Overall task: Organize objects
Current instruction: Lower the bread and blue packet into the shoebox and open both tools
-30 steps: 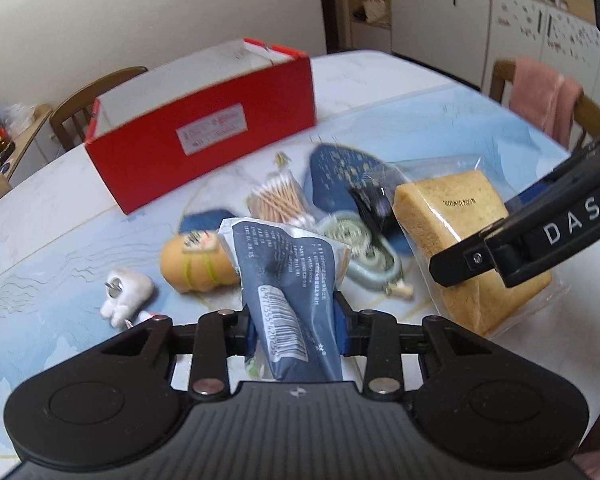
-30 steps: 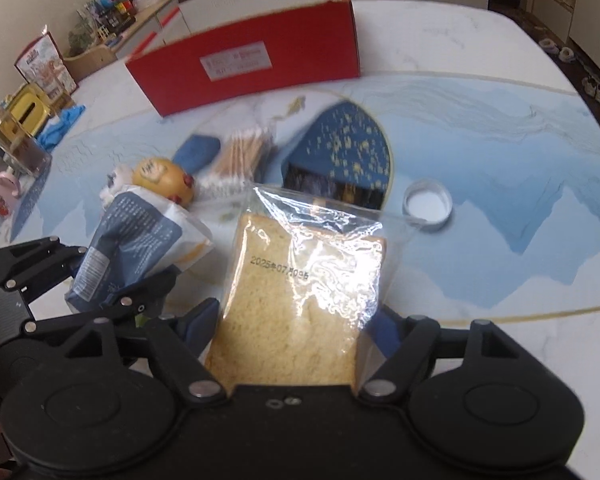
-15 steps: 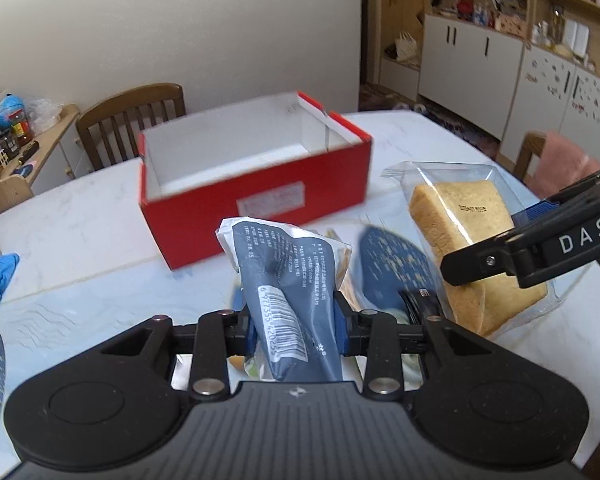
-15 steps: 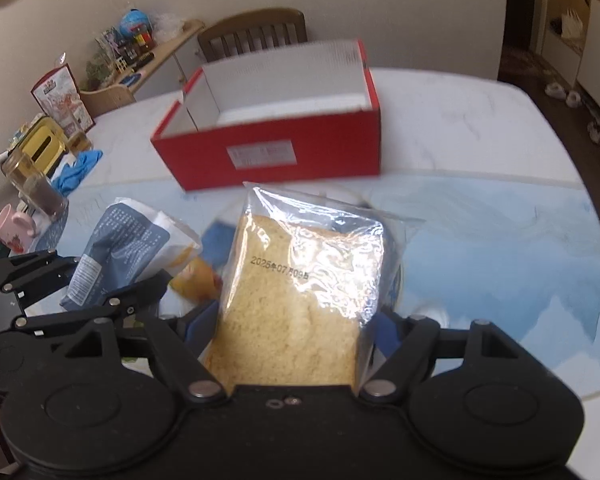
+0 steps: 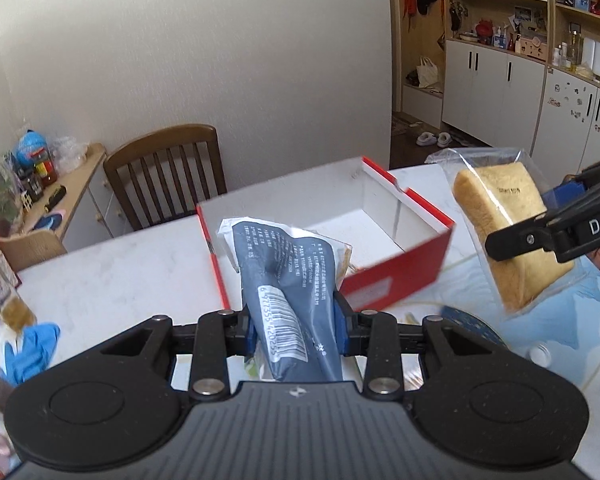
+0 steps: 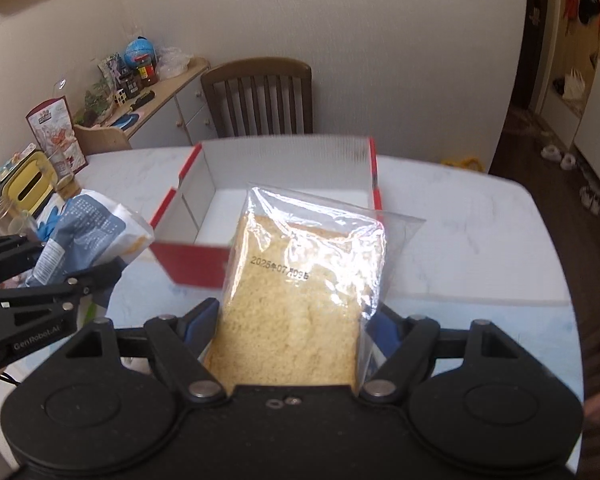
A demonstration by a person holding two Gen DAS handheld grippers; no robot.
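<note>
Left claw (image 5: 296,326) pinching a dark blue crinkled snack packet (image 5: 290,280), right claw (image 6: 290,320) pinching clear-bagged yellow sponge bread (image 6: 300,300), open red cardboard box (image 6: 276,184) beyond on white counter (image 6: 452,208)

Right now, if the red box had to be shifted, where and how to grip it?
Pinch the near long wall of the red box from above, one finger inside: it is open-topped, its thin walls stand upright, and its interior looks empty. Both grippers are full, so free one first.
</note>
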